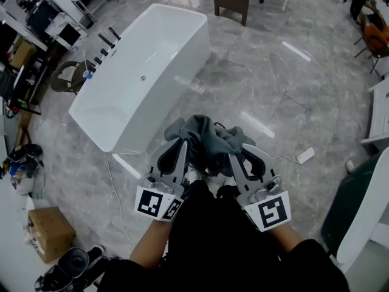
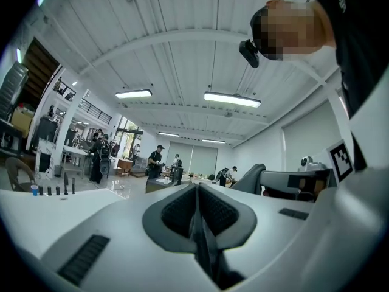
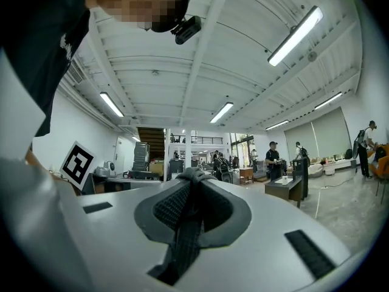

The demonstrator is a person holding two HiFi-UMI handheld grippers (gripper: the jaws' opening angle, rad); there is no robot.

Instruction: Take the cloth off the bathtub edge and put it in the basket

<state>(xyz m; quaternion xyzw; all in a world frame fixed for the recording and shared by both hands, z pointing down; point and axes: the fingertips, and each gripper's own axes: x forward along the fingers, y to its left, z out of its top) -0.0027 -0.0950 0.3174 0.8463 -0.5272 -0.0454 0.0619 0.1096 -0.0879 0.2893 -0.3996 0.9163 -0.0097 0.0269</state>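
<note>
A grey cloth [image 1: 206, 140] hangs bunched in the air between my two grippers, in front of my body and over the marble floor. My left gripper [image 1: 181, 146] is shut, and a thin dark fold of the cloth [image 2: 206, 248] runs between its pads. My right gripper [image 1: 234, 157] is shut on another part of it, where a ribbed strip of the cloth [image 3: 184, 239] shows between the pads. Both grippers point away from me and upward. The white bathtub [image 1: 143, 72] stands at the far left with its rim bare. I see no basket that I can tell as one.
Black taps [image 1: 103, 47] line the tub's left side, with a chair [image 1: 67, 76] beside them. A cardboard box [image 1: 51, 231] and shoes lie at the lower left. A white plug on a cable [image 1: 306, 156] lies on the floor at the right, beside a dark green object [image 1: 352, 208]. People stand far off.
</note>
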